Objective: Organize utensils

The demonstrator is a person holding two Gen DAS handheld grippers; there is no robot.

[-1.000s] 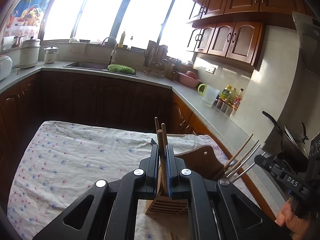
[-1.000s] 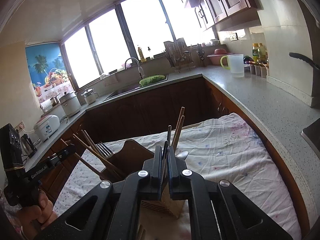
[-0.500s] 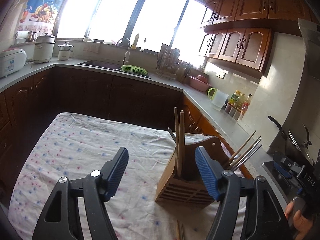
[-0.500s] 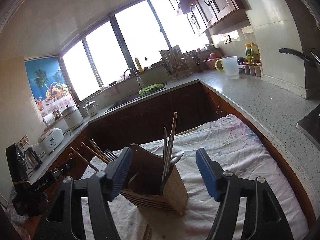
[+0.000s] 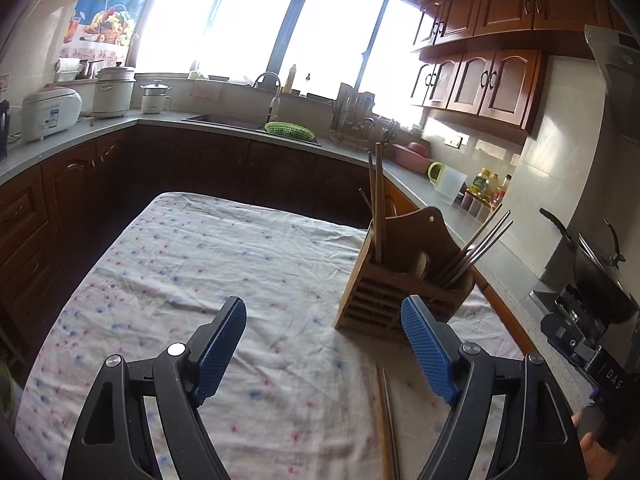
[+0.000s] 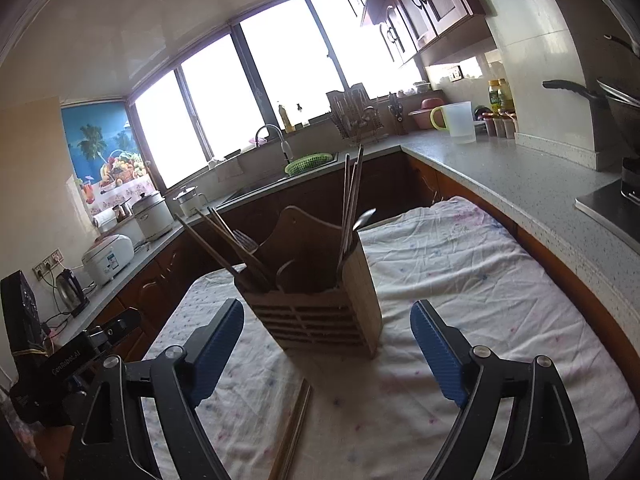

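Utensils (image 6: pixel 351 208) stood sorted in the wooden holder (image 6: pixel 320 312) on the cloth-covered counter (image 6: pixel 460 280), and neither tool held any of them. The left tool (image 5: pixel 324 348) had its blue-padded fingers (image 5: pixel 222 344) spread wide apart with nothing between them, hovering over the floral cloth (image 5: pixel 224 248) just short of the holder (image 5: pixel 400 280). The right tool (image 6: pixel 327 350) was likewise spread wide and empty, facing the holder's slatted front from close by.

In the holder, tall chopsticks (image 5: pixel 376 200) rose nearly upright from one end compartment, together with a spoon (image 6: pixel 362 218) whose bowl showed above the rim. From the opposite end compartment another bundle of chopsticks (image 5: pixel 478 246) leaned outward, with a fork (image 6: pixel 244 240) among them. Just before the holder, a loose pair of chopsticks (image 6: pixel 294 428) lay flat on the cloth, between the two tools.

Beyond the holder, past the counter's far edge, ran dark kitchen cabinets (image 5: pixel 200 168) with a sink and a green basket (image 5: pixel 289 129) under the bright windows. A white jug with a green handle (image 6: pixel 458 122) stood on the worktop to the holder's side.
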